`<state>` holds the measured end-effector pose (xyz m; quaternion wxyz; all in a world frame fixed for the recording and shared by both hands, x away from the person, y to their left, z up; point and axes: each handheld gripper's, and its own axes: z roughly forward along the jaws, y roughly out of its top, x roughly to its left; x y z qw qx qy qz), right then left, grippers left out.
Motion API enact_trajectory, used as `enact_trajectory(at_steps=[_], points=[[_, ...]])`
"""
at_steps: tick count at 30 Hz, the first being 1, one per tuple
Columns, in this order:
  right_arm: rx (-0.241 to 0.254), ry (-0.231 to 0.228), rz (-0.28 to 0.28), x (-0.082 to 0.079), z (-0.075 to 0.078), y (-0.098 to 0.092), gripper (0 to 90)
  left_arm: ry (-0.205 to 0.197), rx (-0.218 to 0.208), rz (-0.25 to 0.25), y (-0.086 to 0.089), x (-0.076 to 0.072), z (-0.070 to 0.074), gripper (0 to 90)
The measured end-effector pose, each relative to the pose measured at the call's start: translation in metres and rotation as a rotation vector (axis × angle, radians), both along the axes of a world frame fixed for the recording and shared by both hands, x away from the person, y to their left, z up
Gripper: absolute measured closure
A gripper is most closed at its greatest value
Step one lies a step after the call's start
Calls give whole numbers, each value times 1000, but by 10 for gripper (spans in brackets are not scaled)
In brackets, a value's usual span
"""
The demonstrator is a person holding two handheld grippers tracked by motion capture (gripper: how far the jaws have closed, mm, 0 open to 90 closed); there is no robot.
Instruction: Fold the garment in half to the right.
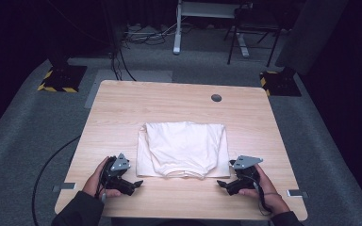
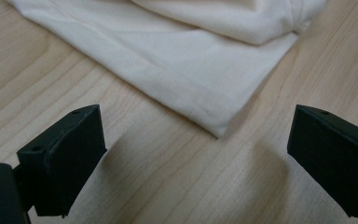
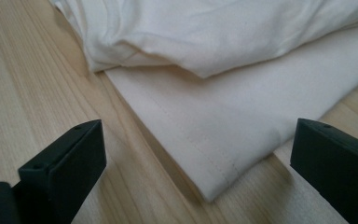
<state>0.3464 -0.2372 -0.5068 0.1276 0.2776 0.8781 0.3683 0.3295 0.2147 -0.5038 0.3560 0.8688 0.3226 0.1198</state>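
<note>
High view has the folded cream shirt (image 1: 183, 149) mid-frame on the wooden table (image 1: 122, 108), with the left gripper (image 1: 133, 184) lower left and the right gripper (image 1: 223, 184) lower right. Each gripper view adds a hemmed shirt corner up close, both sets of jaws wide apart, gripping nothing.

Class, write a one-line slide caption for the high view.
Two open hand-held grippers, left gripper and right gripper, flank a folded white garment on a wooden table.
</note>
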Motion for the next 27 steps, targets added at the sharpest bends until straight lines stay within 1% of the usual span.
enact_trajectory(at_steps=[1,5,6,9,11,15,18,19,20,21,24,26,27], points=[[4,-6,-7,0,1,2,33,1,-5,7,0,2,1,41],[8,-29,0,1,8,13,37,3,-11,14,-4,12,6,39],[8,-36,14,1,10,17,34,0,-11,17,-5,15,7,40],[-8,-63,33,0,12,28,42,-4,-13,12,-9,20,10,40],[-17,-72,46,-1,13,34,41,-9,-10,10,-12,23,12,40],[-18,-87,71,-1,12,45,44,-22,-1,-3,-15,30,15,43],[-25,-94,95,-2,13,54,45,-15,-30,5,-15,37,18,49],[-29,-105,104,-2,13,57,45,-18,-20,6,-16,39,18,50],[-29,-115,113,-3,14,60,44,-28,0,12,-17,41,18,49],[-27,-118,123,-2,14,63,43,-34,11,17,-18,43,18,49],[-36,-124,142,-1,14,72,44,-26,-2,22,-20,50,19,50],[-42,-125,152,0,14,78,45,-34,-1,18,-21,55,20,50],[-46,-127,154,0,14,81,46,-38,8,13,-22,58,21,52]])
